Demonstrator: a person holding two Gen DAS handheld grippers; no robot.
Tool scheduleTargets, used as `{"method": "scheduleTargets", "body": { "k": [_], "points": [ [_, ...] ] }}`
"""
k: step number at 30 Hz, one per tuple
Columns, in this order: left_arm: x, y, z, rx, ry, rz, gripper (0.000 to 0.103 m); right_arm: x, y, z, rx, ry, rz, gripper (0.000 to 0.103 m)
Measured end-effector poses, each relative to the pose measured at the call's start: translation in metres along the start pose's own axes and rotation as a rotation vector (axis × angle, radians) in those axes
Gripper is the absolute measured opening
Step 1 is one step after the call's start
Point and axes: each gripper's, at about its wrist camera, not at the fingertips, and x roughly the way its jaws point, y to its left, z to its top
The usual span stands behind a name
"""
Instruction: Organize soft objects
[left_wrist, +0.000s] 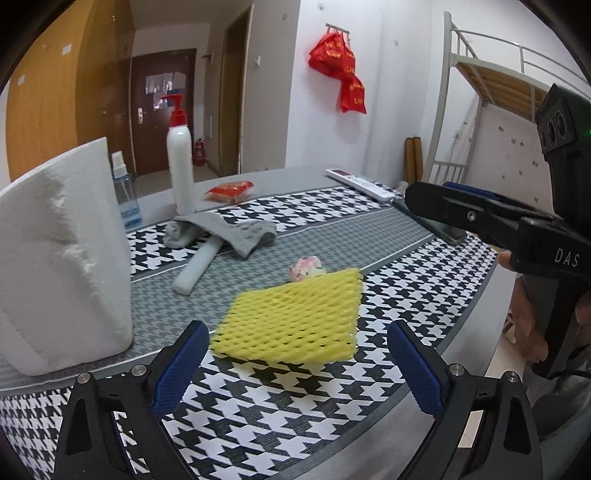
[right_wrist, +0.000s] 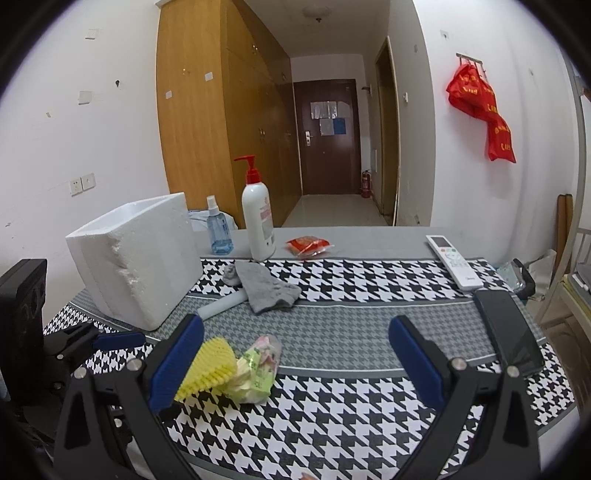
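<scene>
Left wrist view sits low and close over the worktop (left_wrist: 424, 295), angled down, facing the yellow foam net (left_wrist: 295, 314) just ahead, door beyond. Right wrist view looks from farther right, slightly higher, toward the same door. Both share the foam box (right_wrist: 136, 258), pump bottle (right_wrist: 258, 221), grey cloth (right_wrist: 266, 286), remote (right_wrist: 454, 260).
</scene>
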Motion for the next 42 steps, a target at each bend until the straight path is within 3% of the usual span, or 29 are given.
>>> {"method": "scheduleTargets", "body": {
  "k": [4, 13, 15, 22, 24, 26, 30, 40, 42],
  "points": [
    [0.006, -0.004, 0.000, 0.024, 0.017, -0.023, 0.089, 0.001, -0.005, -0.001, 0.013, 0.005, 0.003, 0.102],
    [0.019, 0.005, 0.002, -0.028, 0.038, -0.036, 0.069, 0.010, -0.009, -0.005, 0.030, 0.038, 0.020, 0.102],
    [0.020, 0.004, 0.002, -0.027, 0.043, -0.047, 0.058, 0.013, -0.010, -0.006, 0.029, 0.048, 0.021, 0.102],
    [0.026, 0.008, 0.000, -0.043, 0.082, -0.039, 0.036, 0.017, -0.010, -0.008, 0.034, 0.059, 0.030, 0.102],
    [0.026, 0.011, 0.000, -0.057, 0.084, -0.039, 0.023, 0.017, -0.010, -0.008, 0.035, 0.061, 0.029, 0.102],
    [0.025, 0.014, 0.000, -0.068, 0.085, -0.039, 0.017, 0.018, -0.010, -0.008, 0.037, 0.063, 0.031, 0.102],
    [0.023, 0.018, 0.000, -0.082, 0.089, -0.044, 0.013, 0.021, -0.008, -0.009, 0.038, 0.075, 0.037, 0.102],
    [0.016, 0.026, -0.005, -0.068, 0.099, 0.047, 0.013, 0.030, 0.000, -0.013, 0.025, 0.111, 0.050, 0.102],
    [0.013, 0.028, -0.006, -0.070, 0.093, 0.045, 0.021, 0.031, 0.001, -0.014, 0.024, 0.112, 0.054, 0.102]
  ]
}}
